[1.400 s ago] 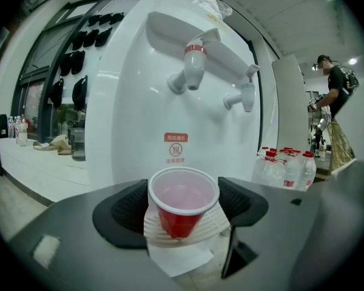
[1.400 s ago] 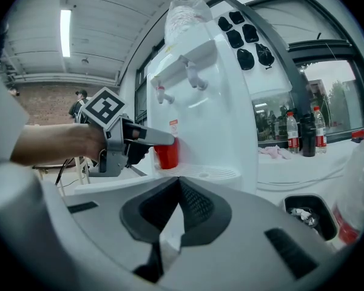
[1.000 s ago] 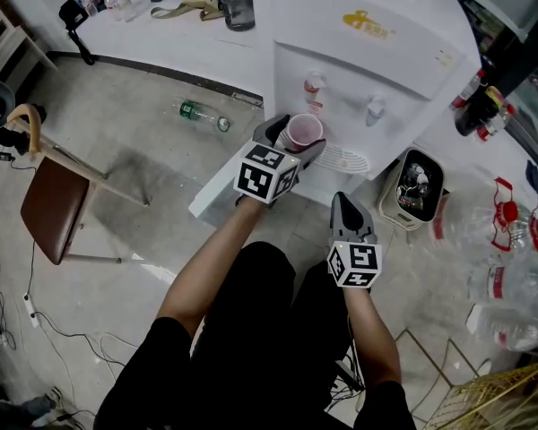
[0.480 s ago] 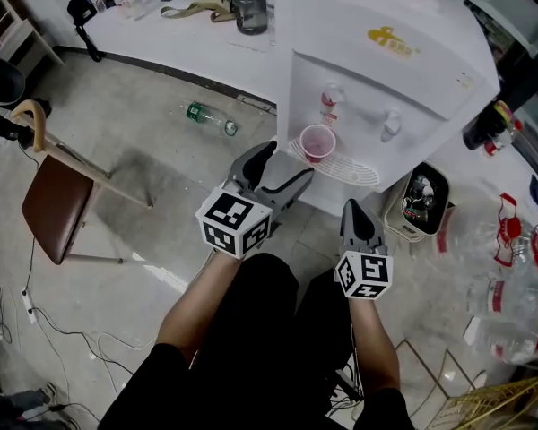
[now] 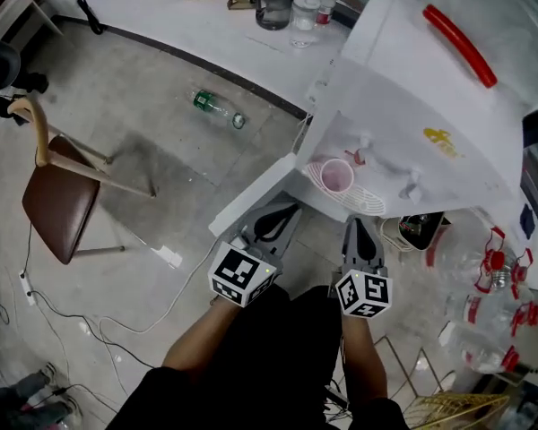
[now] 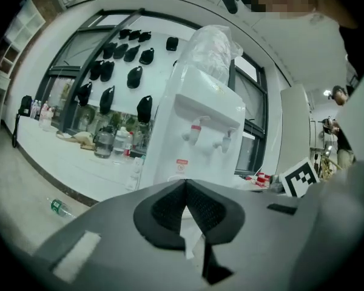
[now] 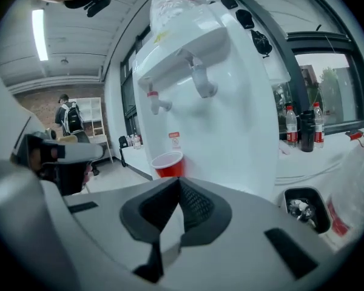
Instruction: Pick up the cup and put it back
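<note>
While the cup stands upright, mouth up, at the left end of the drip tray, the left gripper (its jaws just closed) and the right gripper are both clenched on nothing.

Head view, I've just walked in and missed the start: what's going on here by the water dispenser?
A person holds a gripper in each hand in front of a white water dispenser. The red plastic cup stands on the dispenser's white drip tray under the taps, and neither gripper touches it. The left gripper has just been closing its jaws, which are now shut with nothing between them. The right gripper is shut and empty too.
</note>
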